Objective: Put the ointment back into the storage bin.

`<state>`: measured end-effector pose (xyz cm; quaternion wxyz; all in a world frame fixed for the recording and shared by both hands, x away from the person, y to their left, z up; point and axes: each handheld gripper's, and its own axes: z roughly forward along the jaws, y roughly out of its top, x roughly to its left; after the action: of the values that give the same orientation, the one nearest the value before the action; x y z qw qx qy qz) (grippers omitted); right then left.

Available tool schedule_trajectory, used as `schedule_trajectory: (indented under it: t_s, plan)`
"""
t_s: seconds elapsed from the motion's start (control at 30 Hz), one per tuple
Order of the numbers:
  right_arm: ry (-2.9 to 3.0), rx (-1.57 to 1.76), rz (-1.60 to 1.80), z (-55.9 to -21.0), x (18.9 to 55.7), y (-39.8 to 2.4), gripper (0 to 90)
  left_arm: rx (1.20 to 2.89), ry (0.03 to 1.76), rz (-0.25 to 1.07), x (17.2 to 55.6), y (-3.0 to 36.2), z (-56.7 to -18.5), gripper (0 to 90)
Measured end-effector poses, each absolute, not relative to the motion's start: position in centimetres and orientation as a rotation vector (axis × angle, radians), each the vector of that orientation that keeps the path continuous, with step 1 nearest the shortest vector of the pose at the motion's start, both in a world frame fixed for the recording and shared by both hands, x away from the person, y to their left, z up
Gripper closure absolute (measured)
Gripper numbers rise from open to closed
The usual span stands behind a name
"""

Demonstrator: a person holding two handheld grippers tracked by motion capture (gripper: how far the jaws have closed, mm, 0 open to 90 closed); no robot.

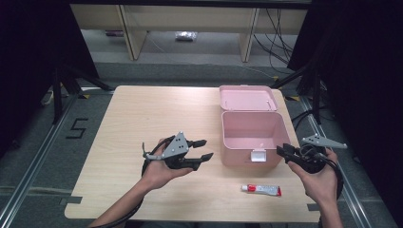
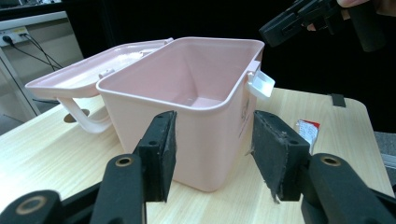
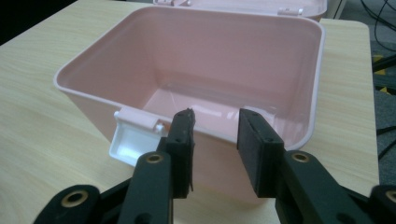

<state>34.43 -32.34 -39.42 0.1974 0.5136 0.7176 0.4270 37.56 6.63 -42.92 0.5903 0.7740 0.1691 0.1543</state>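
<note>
A pink plastic box [image 1: 240, 151] stands open on the right half of the wooden table [image 1: 142, 114], its lid [image 1: 247, 99] folded back flat and a white latch [image 1: 258, 155] on its front wall. The box is empty inside. My left gripper [image 1: 204, 149] is held just left of the box, jaws open and pointing at its side wall [image 2: 201, 126]. My right gripper [image 1: 284, 149] is at the box's front right corner, jaws open with nothing pressed between them. In the right gripper view the jaws [image 3: 215, 126] frame the box rim beside the latch [image 3: 133, 135].
A small white tube with a red end [image 1: 261, 190] lies on the table in front of the box, also showing as the tube [image 2: 308, 129] past the left jaws. The right gripper [image 2: 299, 18] shows at the top right of the left gripper view. Dark stands flank the table.
</note>
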Motion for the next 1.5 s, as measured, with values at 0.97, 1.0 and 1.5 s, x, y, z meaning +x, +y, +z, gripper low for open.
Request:
schedule_trajectory:
  t_s: [0.97, 1.0, 1.5]
  plan:
    - [2.305, 1.215, 1.080, -39.5, 34.0, -32.8, 61.1, 1.807, 0.427, 0.350, 37.2, 8.6, -42.9, 50.1]
    - [2.320, 1.213, 1.078, -39.5, 34.0, -32.7, 61.2, 1.806, 0.429, 0.350, 37.2, 8.7, -43.0, 49.9]
    - [2.524, 1.036, 0.948, -41.8, 34.3, -32.1, 61.1, 1.813, 0.446, 0.357, 37.2, 9.0, -43.5, 47.1]
